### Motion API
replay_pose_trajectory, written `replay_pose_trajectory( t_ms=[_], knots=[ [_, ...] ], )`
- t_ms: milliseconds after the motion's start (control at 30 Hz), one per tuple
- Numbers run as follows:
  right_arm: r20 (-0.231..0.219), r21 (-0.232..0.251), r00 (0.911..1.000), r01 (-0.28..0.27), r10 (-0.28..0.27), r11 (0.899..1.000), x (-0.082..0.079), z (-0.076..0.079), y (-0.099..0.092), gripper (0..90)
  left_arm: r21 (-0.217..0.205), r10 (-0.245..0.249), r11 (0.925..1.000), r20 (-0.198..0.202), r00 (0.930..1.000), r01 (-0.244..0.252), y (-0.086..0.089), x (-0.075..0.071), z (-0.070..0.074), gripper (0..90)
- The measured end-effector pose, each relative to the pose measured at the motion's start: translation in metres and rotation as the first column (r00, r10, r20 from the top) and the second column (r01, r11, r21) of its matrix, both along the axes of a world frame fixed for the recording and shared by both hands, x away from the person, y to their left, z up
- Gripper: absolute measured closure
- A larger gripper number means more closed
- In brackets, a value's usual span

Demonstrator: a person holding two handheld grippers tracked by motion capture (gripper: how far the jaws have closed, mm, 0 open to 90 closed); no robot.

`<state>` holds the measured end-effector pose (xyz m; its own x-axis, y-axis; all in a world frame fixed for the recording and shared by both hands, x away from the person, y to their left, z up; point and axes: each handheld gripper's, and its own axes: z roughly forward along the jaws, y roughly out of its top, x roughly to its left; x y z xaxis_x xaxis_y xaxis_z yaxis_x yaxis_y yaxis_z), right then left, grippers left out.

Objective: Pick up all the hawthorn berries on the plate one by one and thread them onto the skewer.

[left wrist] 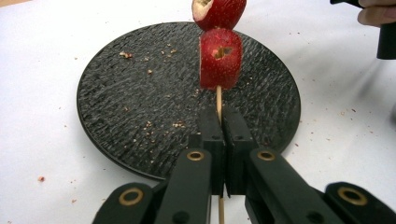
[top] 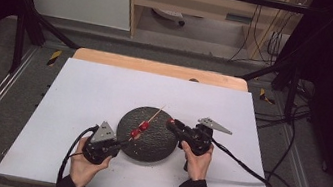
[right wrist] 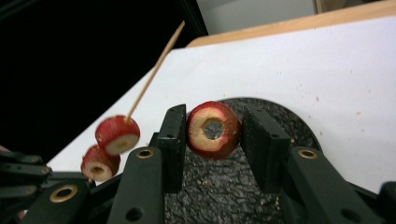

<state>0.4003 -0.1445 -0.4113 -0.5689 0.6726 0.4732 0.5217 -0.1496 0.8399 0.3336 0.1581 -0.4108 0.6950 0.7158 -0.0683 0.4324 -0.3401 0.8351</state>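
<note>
Left gripper point(left wrist: 223, 123) jaws are clenched on a thin wooden skewer point(left wrist: 218, 100) bearing two red cored fruit pieces point(left wrist: 220, 58) above the round black textured plate point(left wrist: 130, 107); right gripper point(right wrist: 212, 135) jaws grasp a third red fruit ring point(right wrist: 212, 129) just beside it.

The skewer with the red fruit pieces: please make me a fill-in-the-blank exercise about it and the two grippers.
1. The left gripper is shut on the wooden ____.
2. The skewer already carries ____ red fruit pieces.
3. The right gripper holds a cored fruit piece between its ____.
4. Below the fruit lies a round, dark ____ with crumbs on it.

Missing words: skewer; two; jaws; plate
</note>
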Motion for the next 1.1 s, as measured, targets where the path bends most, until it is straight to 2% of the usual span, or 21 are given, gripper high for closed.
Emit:
replay_pose_trajectory(
  t_ms=[200, 433, 667, 1100],
  knots=[
    [0.037, 0.053, 0.9988, 0.03, -0.032, 0.998, 0.002, 0.004, -0.001, 61.8, -0.01, 0.007, 0.9999, 0.0, 1.0, -0.007, 0.001, -0.001, -0.001, 88.5],
    [0.086, 0.108, 0.9929, 0.073, -0.083, 0.991, 0.004, 0.01, -0.004, 61.8, -0.021, 0.004, 0.9998, -0.001, 1.0, -0.004, 0.0, -0.003, -0.002, 88.5],
    [0.119, 0.159, 0.9851, 0.104, -0.124, 0.982, 0.007, 0.014, -0.006, 61.8, -0.017, -0.013, 0.9998, -0.001, 0.9999, 0.013, -0.003, -0.006, -0.003, 88.5],
    [0.156, 0.254, 0.9747, 0.117, -0.16, 0.96, 0.013, 0.015, -0.004, 61.8, -0.026, -0.034, 0.9991, -0.004, 0.9994, 0.034, -0.012, -0.01, -0.004, 88.5]
  ],
)
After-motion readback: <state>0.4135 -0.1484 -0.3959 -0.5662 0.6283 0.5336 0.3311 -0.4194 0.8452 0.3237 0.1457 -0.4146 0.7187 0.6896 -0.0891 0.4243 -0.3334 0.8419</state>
